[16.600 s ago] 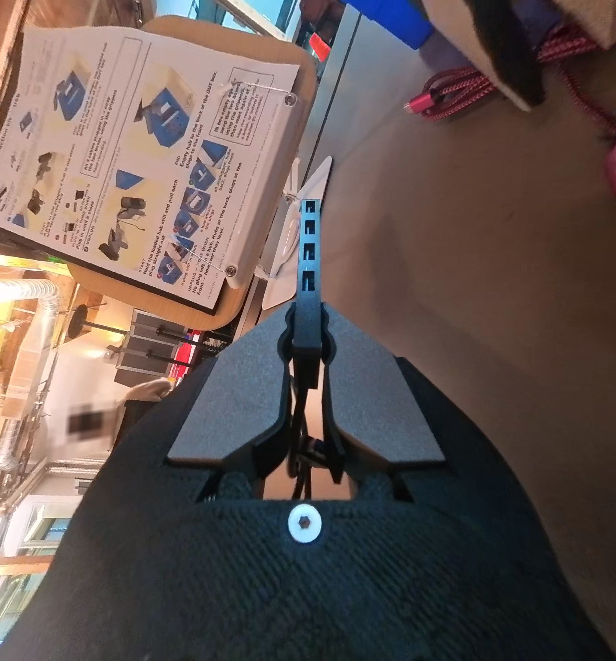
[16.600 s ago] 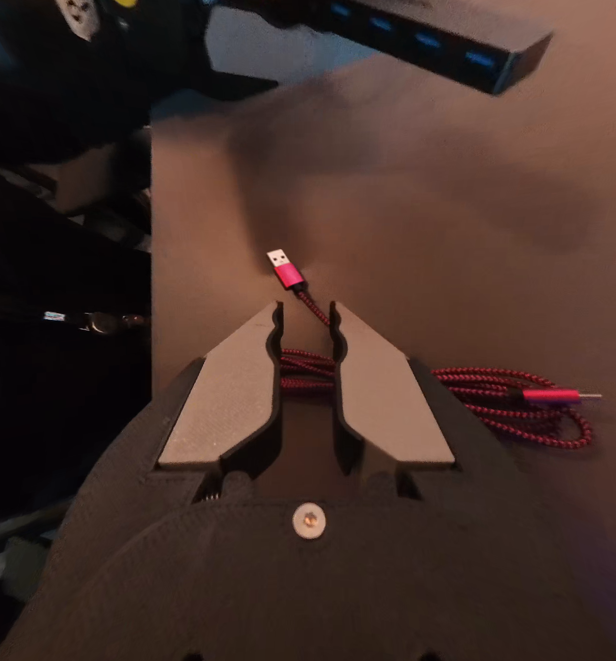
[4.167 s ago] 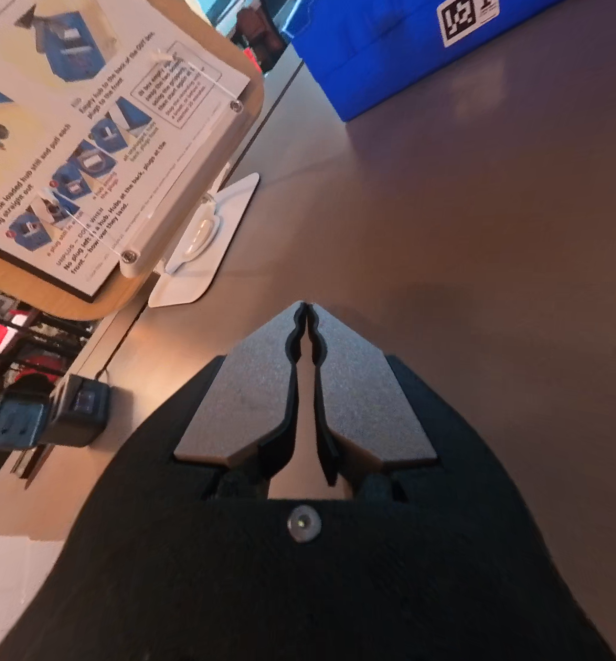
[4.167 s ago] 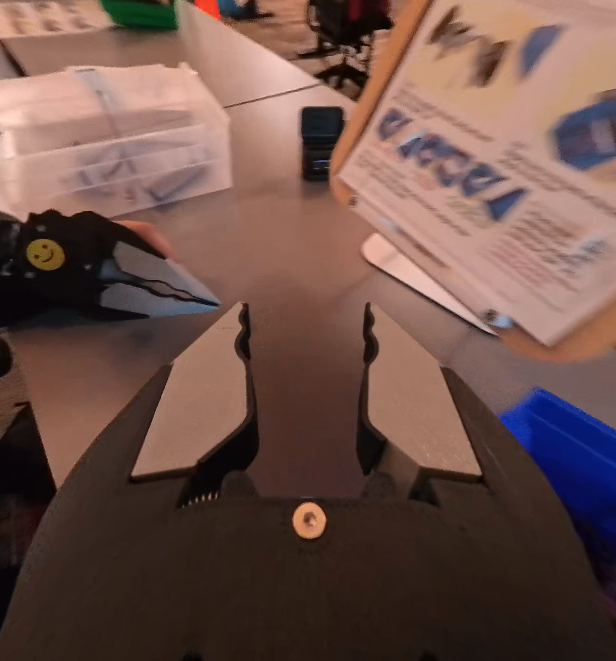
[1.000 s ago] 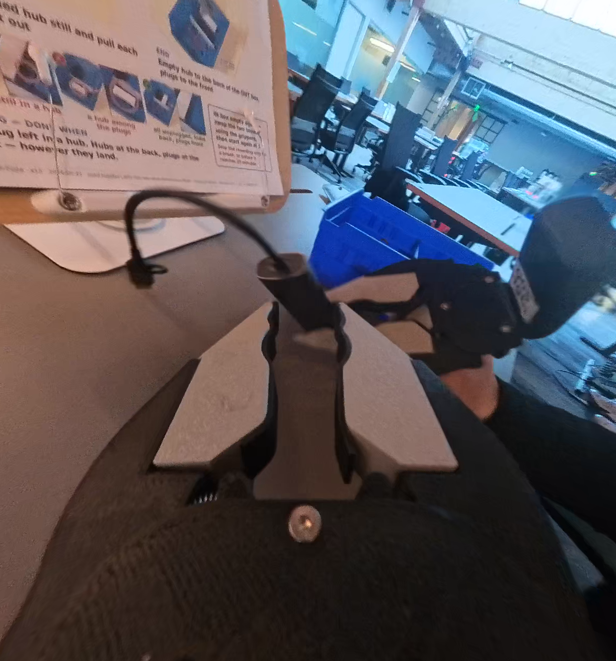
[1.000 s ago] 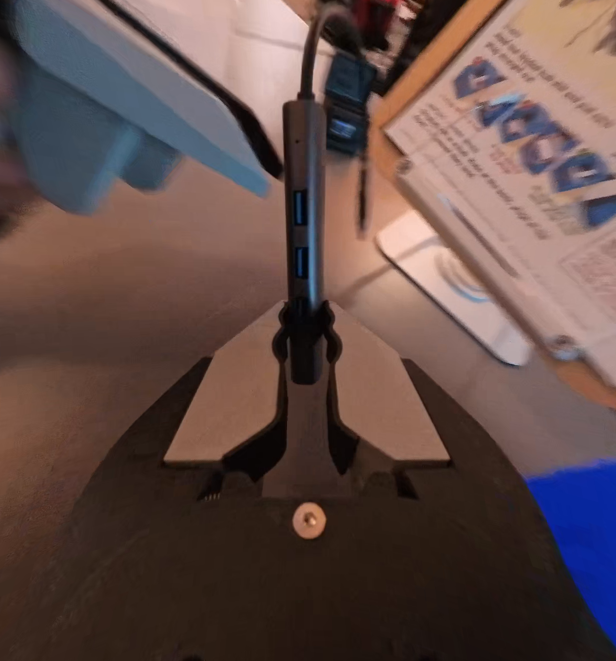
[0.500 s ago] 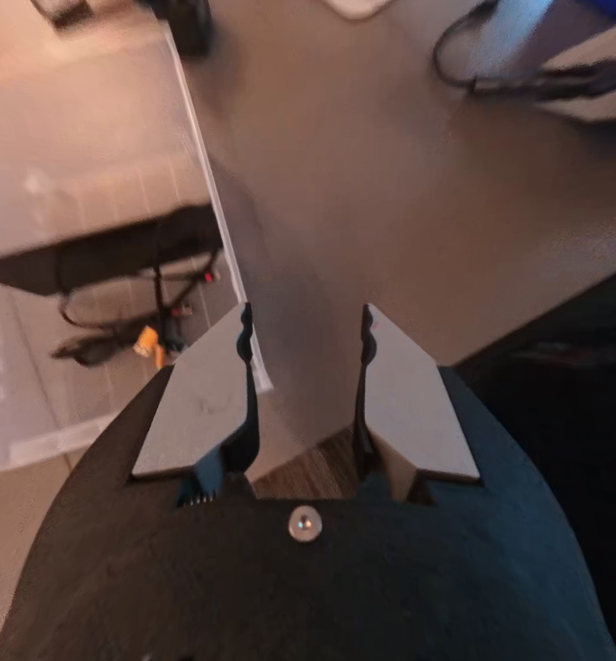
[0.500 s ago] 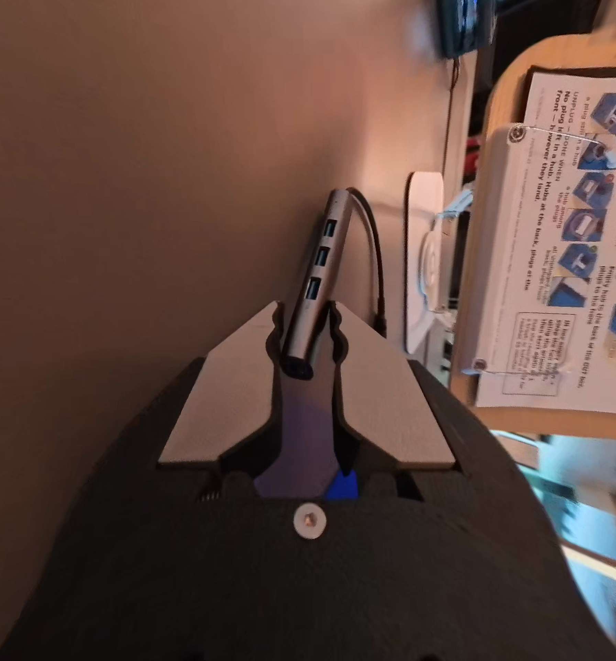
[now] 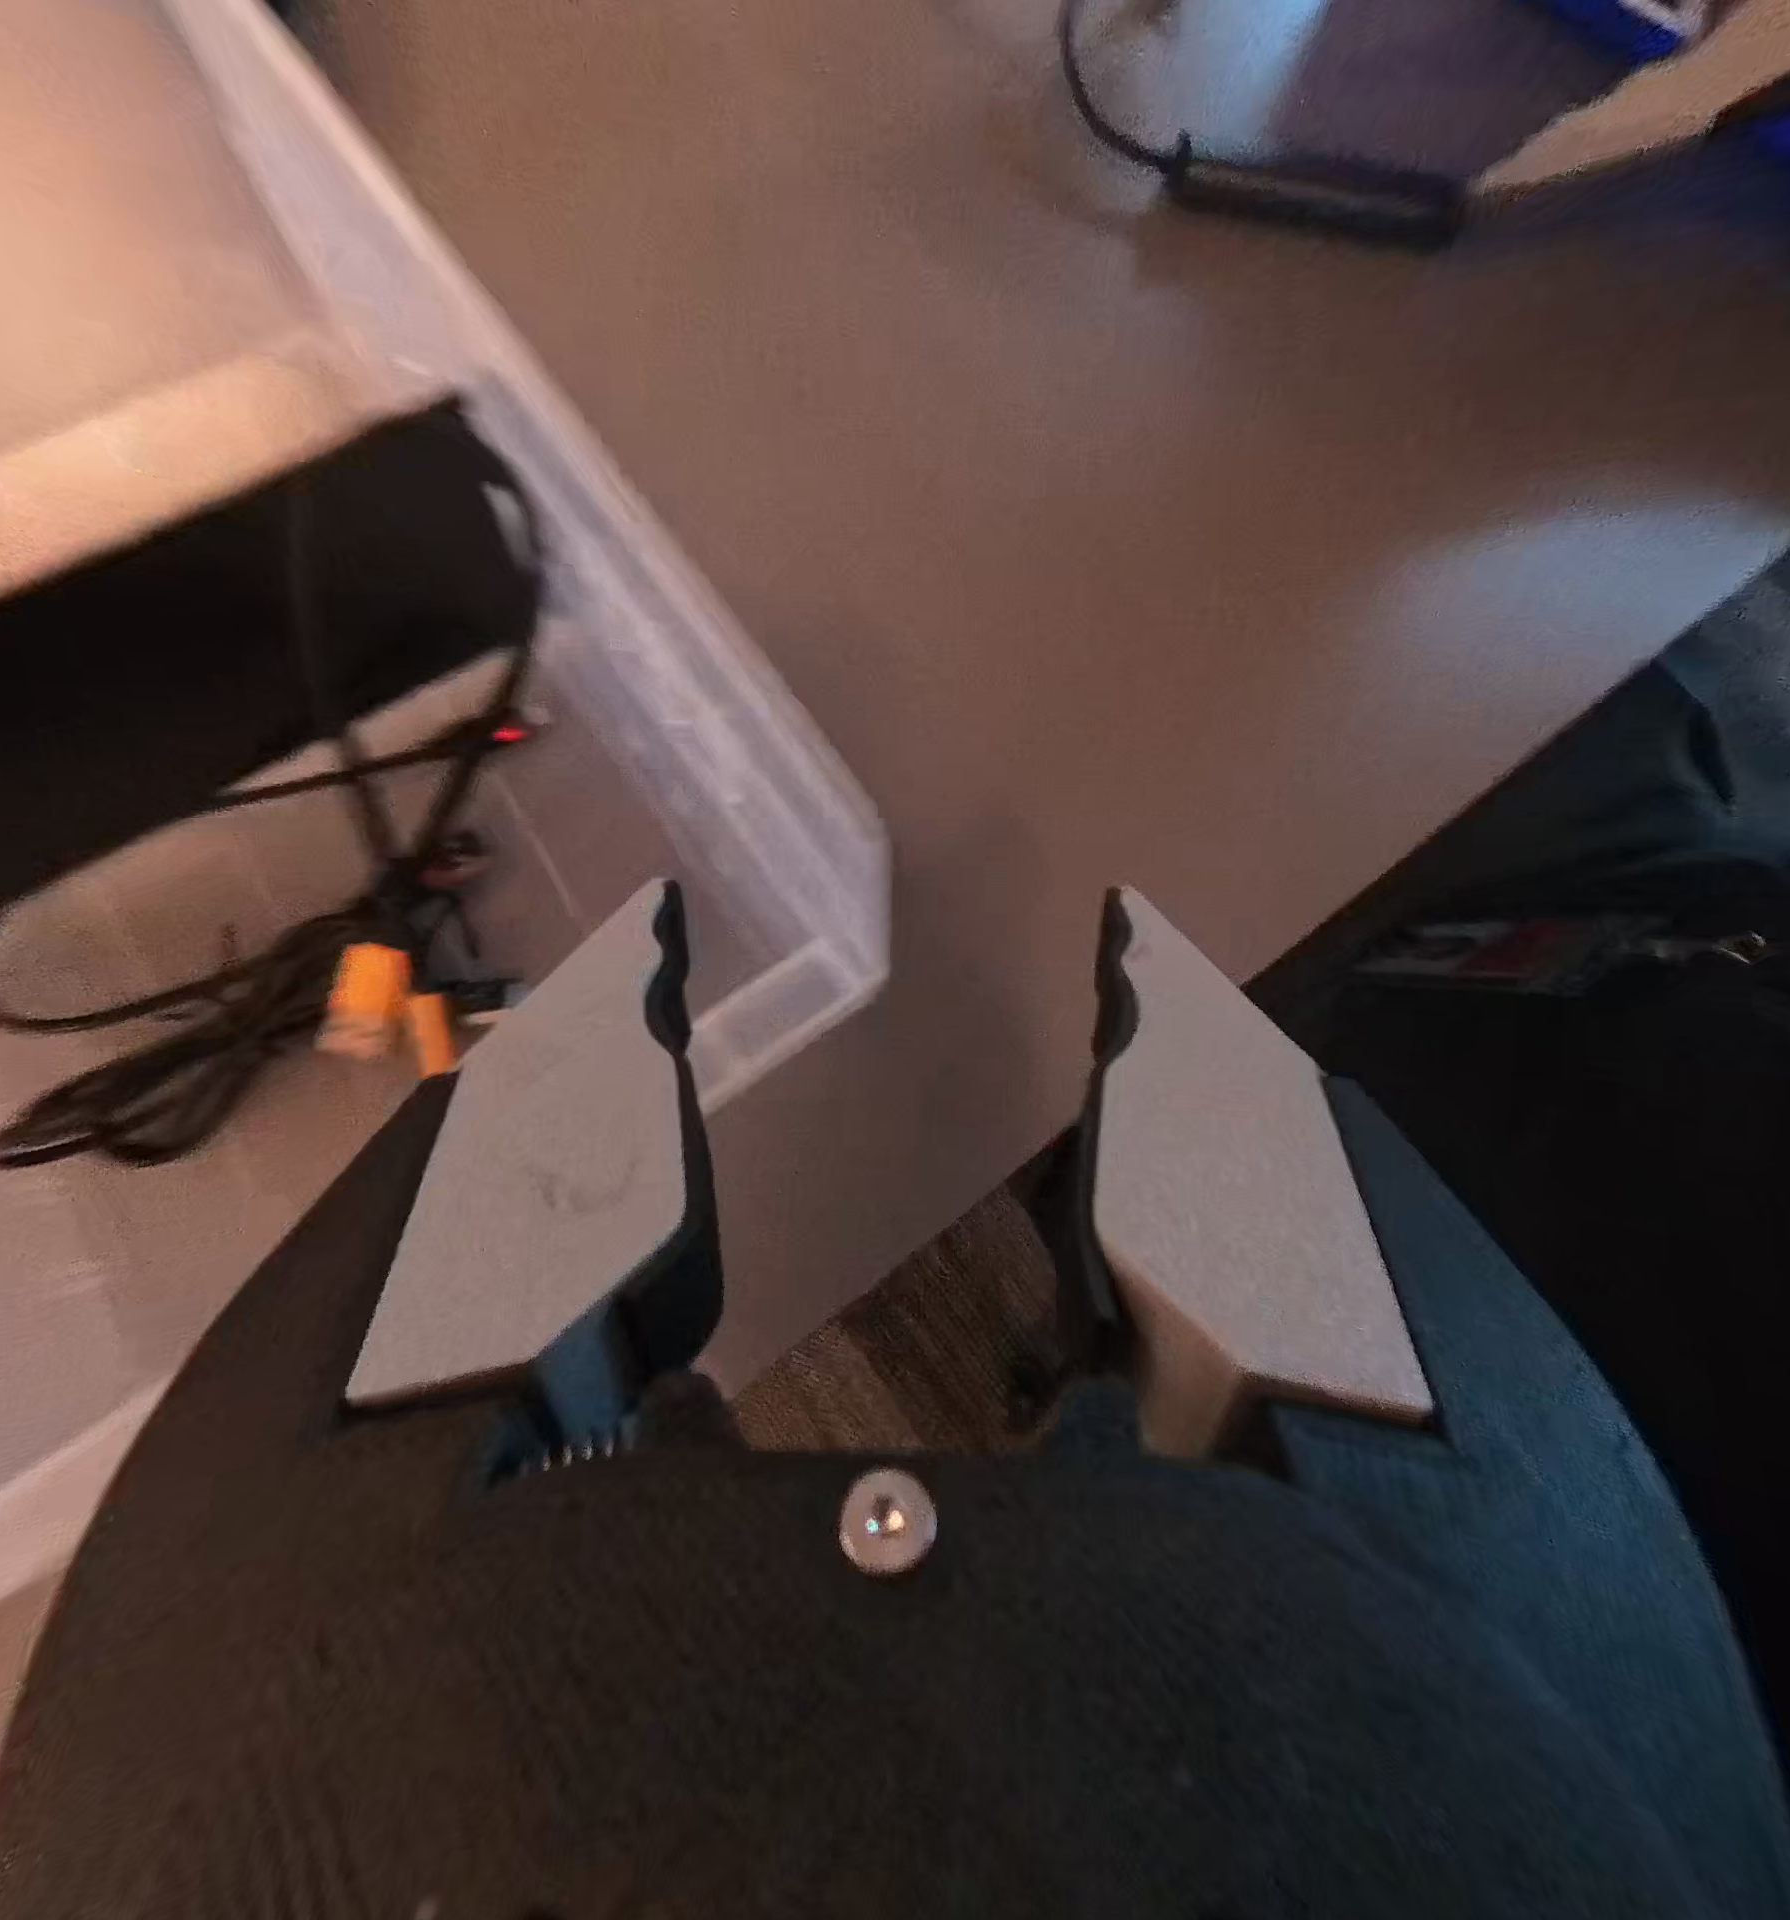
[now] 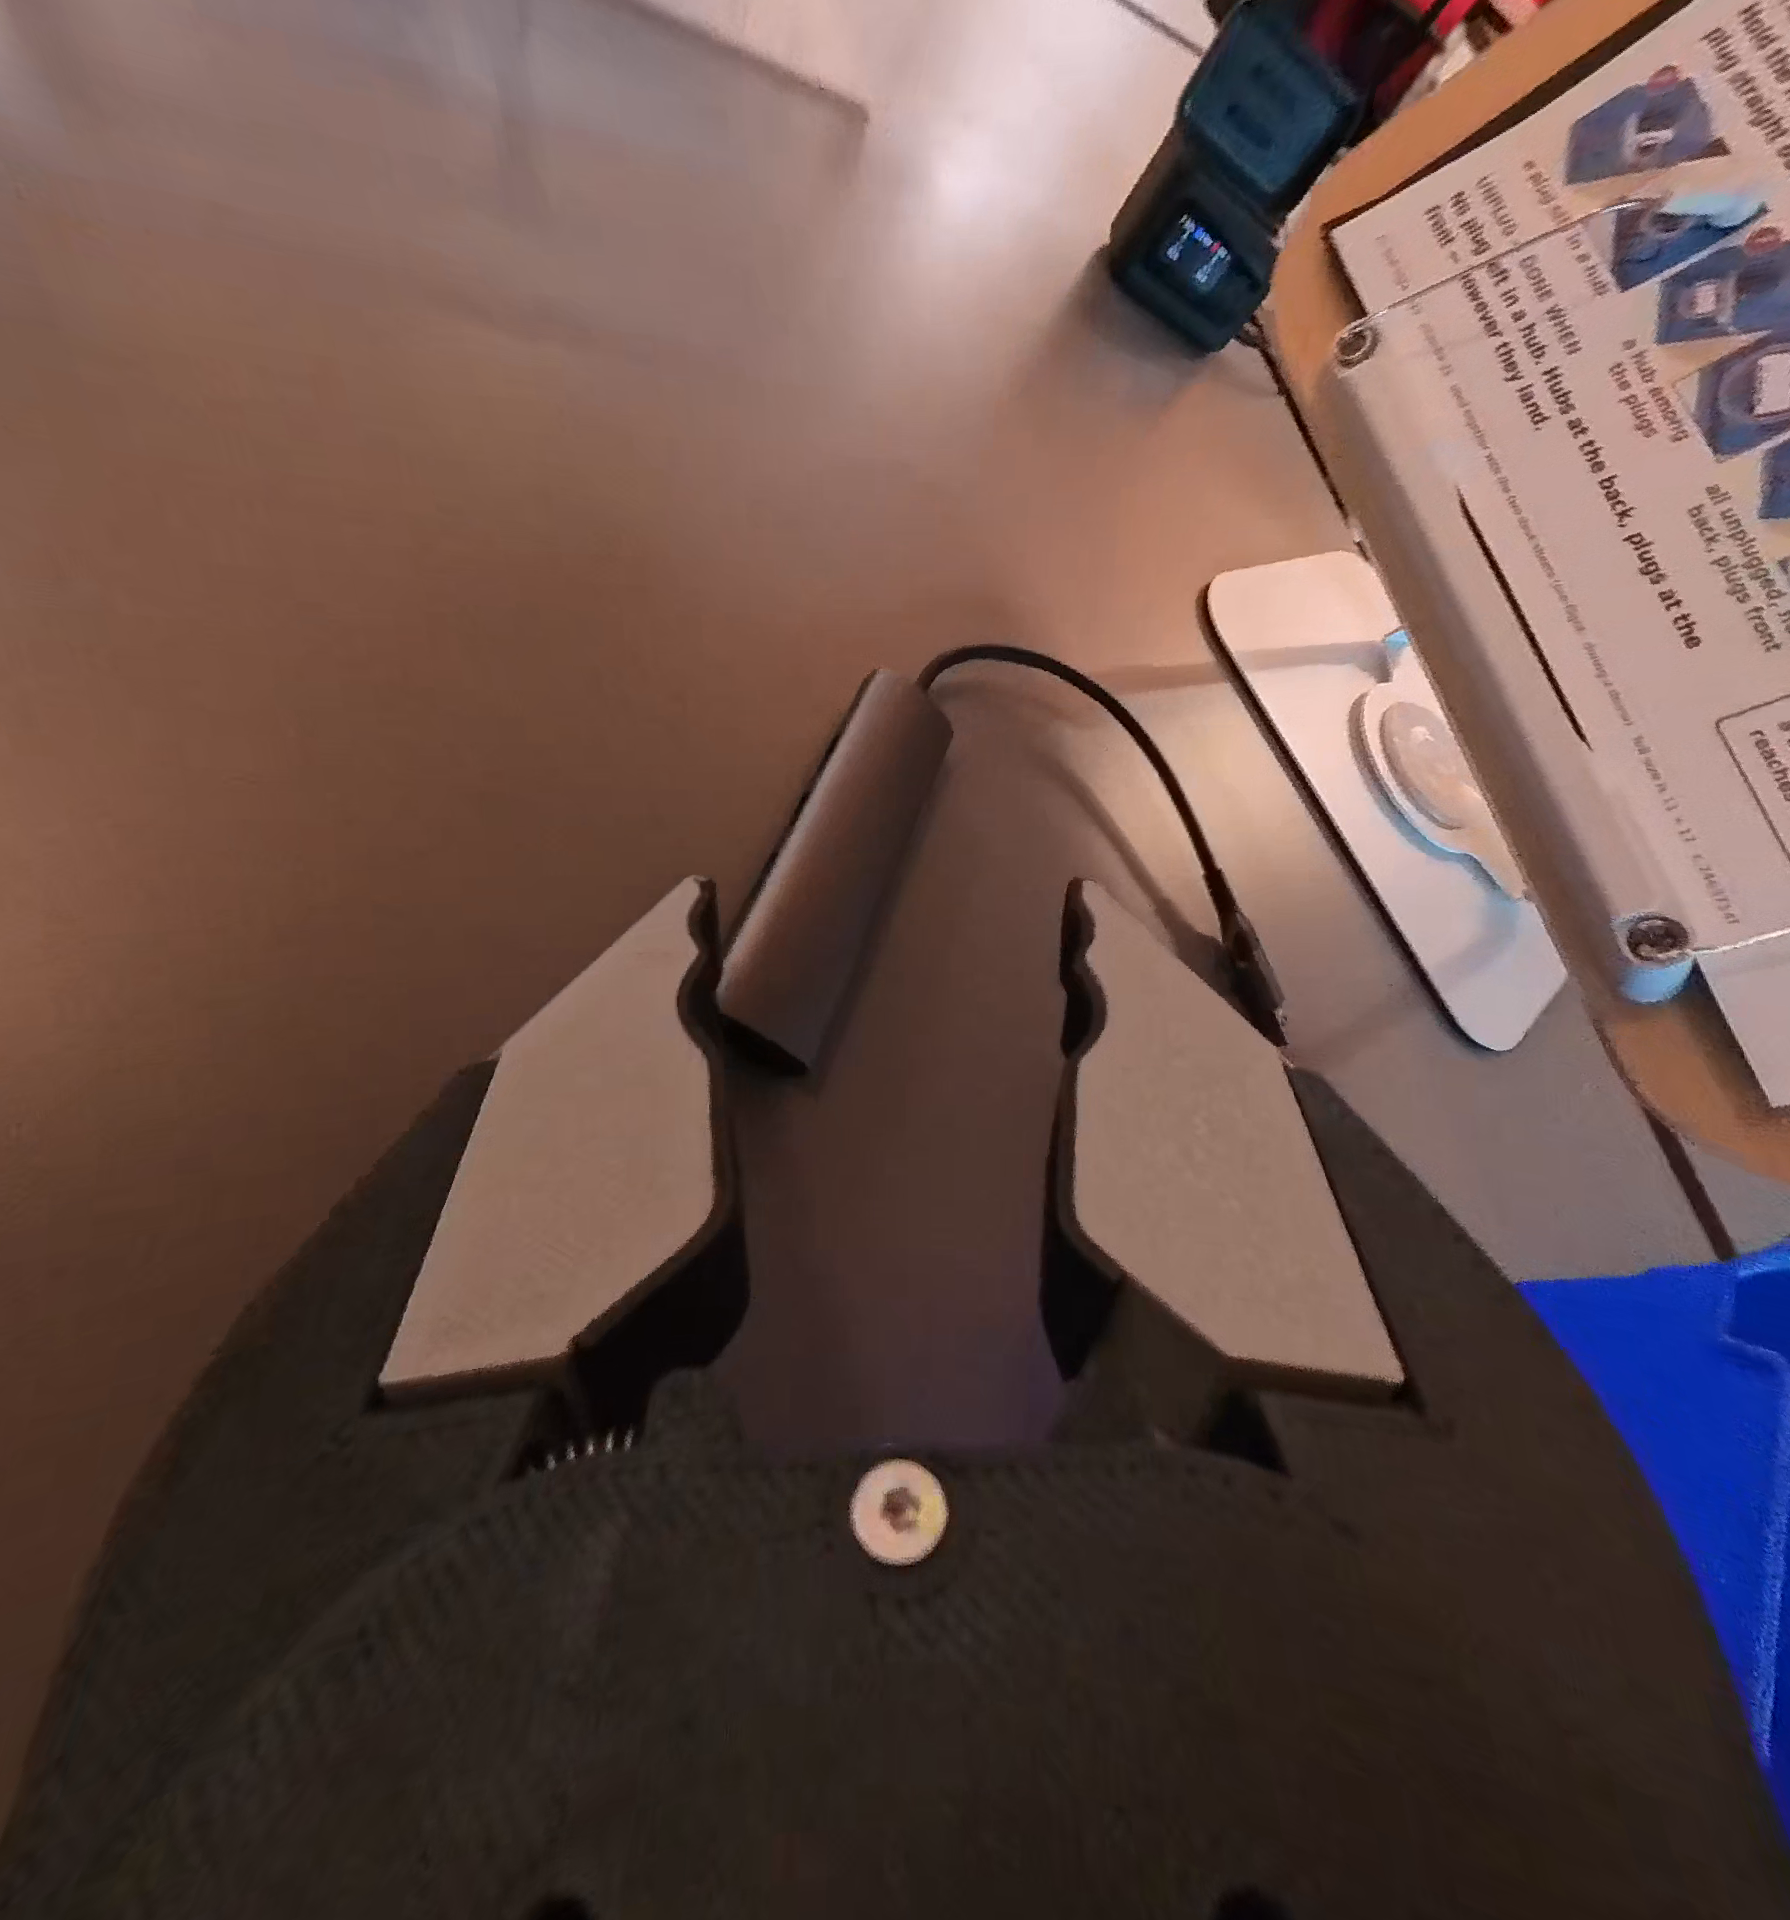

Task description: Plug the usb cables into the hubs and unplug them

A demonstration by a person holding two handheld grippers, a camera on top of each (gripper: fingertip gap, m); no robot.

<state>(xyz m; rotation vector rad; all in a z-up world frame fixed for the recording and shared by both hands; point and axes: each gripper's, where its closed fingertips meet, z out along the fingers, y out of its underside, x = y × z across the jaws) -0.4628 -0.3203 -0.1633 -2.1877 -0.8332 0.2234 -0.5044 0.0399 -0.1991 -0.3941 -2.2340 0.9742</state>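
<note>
A slim grey USB hub (image 10: 839, 862) lies on the brown table (image 10: 351, 520). Its near end sits between my right gripper's (image 10: 891, 920) open jaws, close against the left finger. Its thin black cable (image 10: 1109, 727) loops right to a small plug (image 10: 1249, 977) beside the right finger. The hub also shows, blurred, at the top right of the left wrist view (image 9: 1306, 203). My left gripper (image 9: 891, 899) is open and empty above the table's near edge, beside a clear plastic box (image 9: 662, 665) that holds dark cables (image 9: 195, 1039) and an orange plug (image 9: 371, 987).
An instruction board (image 10: 1649, 468) on a white stand (image 10: 1390, 790) rises at the right. A blue bin (image 10: 1701, 1507) sits at the lower right. A small black device (image 10: 1213, 239) stands at the back. The table edge (image 9: 1493, 769) drops off on the left gripper's right. The tips of one gripper are about 35 cm away from the tips of the other.
My right gripper was shut on the hub half a second ago; it has opened and the hub now lies on the table. My left gripper stays open beside the clear box.
</note>
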